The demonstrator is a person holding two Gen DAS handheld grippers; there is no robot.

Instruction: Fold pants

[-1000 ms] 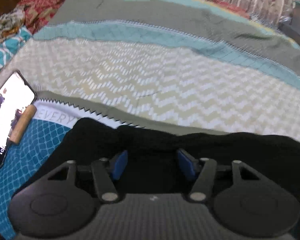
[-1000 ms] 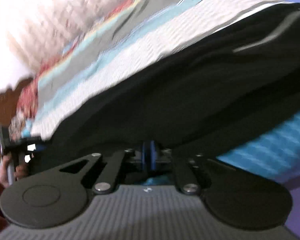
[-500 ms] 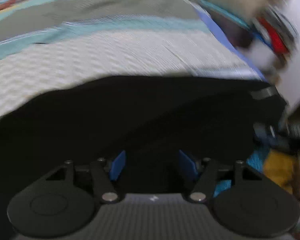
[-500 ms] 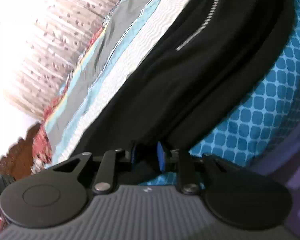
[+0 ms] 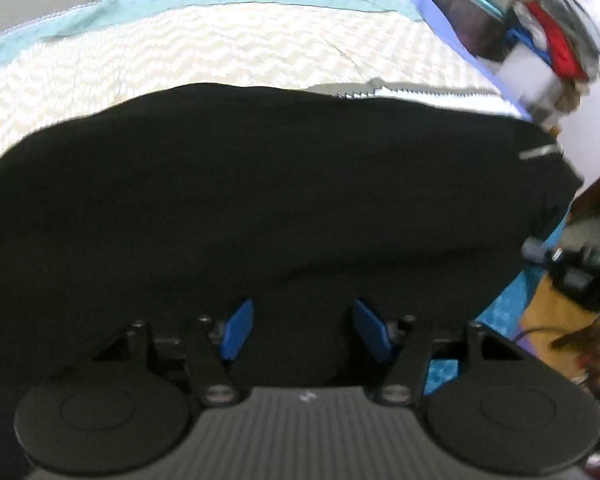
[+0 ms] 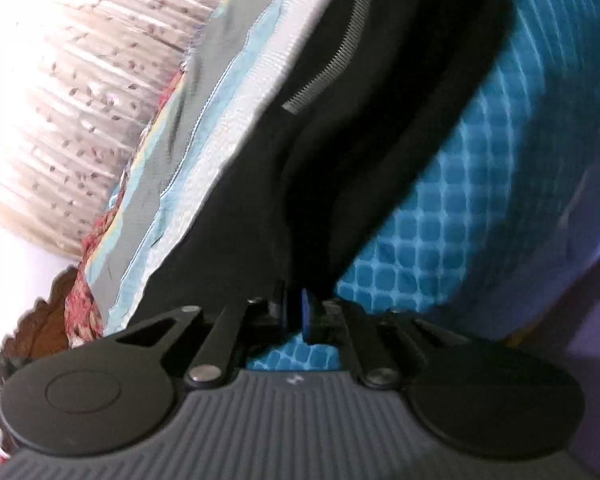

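Note:
The black pants [image 5: 260, 184] lie across a patterned bedspread and fill most of the left wrist view. My left gripper [image 5: 302, 330] is open, its blue pads apart just above the near edge of the fabric, holding nothing. In the right wrist view the pants [image 6: 340, 168] run away from me with a silver zipper [image 6: 328, 68] showing. My right gripper [image 6: 294, 312] is shut on the pants' near edge, the blue pads pinching the black cloth.
The bedspread has cream zigzag [image 5: 220, 48], teal and grey bands, and a blue lattice part [image 6: 480, 208]. A pile of clothes [image 5: 556, 36] sits at the far right. The other hand-held gripper [image 5: 580, 272] shows at the right edge. Curtains [image 6: 80, 80] hang behind the bed.
The left gripper has swung right along the pants, away from the phone, and stays open. The right gripper stays closed on the pants and has tilted, with the cloth now running steeply upward.

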